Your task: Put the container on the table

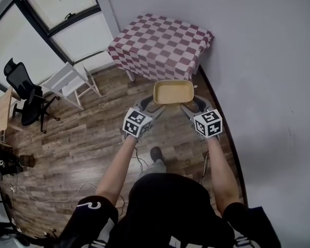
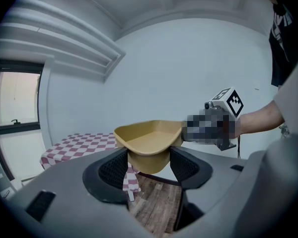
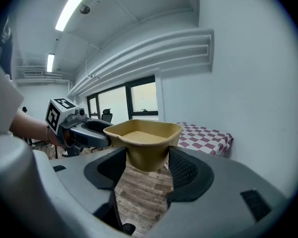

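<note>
The left gripper [image 1: 149, 106] and right gripper [image 1: 192, 106] each clamp an end of the shallow tan plastic container [image 1: 173, 92], held over the wooden floor [image 1: 88, 138], with the red-checked-cloth desk [image 1: 160, 45] straight ahead beyond it.

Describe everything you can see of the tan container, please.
The container is a shallow tan tub with rounded corners and a flared rim, matte like plastic, and empty. It is held level in the air above the wooden floor, short of the checked table. The left gripper grips one end, the right gripper the other.
</note>
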`<state>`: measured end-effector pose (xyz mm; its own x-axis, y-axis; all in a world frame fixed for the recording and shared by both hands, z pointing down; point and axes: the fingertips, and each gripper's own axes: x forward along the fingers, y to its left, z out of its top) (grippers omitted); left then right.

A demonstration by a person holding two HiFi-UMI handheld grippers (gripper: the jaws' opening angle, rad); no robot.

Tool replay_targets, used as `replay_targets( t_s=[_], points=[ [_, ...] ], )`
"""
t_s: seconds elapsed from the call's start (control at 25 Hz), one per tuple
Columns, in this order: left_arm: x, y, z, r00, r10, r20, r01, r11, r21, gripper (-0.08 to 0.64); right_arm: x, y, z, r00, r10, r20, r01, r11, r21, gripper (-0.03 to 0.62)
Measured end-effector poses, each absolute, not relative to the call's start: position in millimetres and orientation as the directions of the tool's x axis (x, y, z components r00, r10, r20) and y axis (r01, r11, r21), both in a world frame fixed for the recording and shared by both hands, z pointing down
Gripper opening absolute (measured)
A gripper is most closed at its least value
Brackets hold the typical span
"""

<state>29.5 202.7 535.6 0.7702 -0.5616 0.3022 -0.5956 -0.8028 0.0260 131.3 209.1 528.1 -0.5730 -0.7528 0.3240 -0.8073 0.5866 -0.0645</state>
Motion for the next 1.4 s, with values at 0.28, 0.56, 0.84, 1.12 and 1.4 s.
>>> replay_targets(
  t_s=[0.28, 0.56, 0.84, 1.12, 1.4],
  points=[
    [14, 171, 536, 0.765, -0.56, 0.317, -0.594, -0.804, 0.014, 0.273, 116, 176, 529, -0.577, -0.748, 0.327, -0.804, 0.591, -0.067, 0.281],
    [-10, 138, 540, 0.759, -0.572, 0.31, -0.609, -0.793, 0.028, 0.271, 94, 142, 531, -0.583, -0.74, 0.335, -0.798, 0.6, -0.064, 0.279],
    [-35, 113, 552, 0.755, -0.574, 0.318, -0.616, -0.787, 0.04, 0.261, 68, 113, 540, -0.594, -0.725, 0.348, -0.787, 0.613, -0.065, 0.279],
    [-62, 90, 557, 0.754, -0.58, 0.309, -0.62, -0.784, 0.04, 0.258, 41, 88, 542, -0.599, -0.723, 0.343, -0.781, 0.622, -0.053, 0.276],
    [-80, 73, 556, 0.761, -0.58, 0.29, -0.615, -0.788, 0.039, 0.253, 23, 70, 542, -0.596, -0.728, 0.338, -0.783, 0.621, -0.043, 0.273]
  ],
)
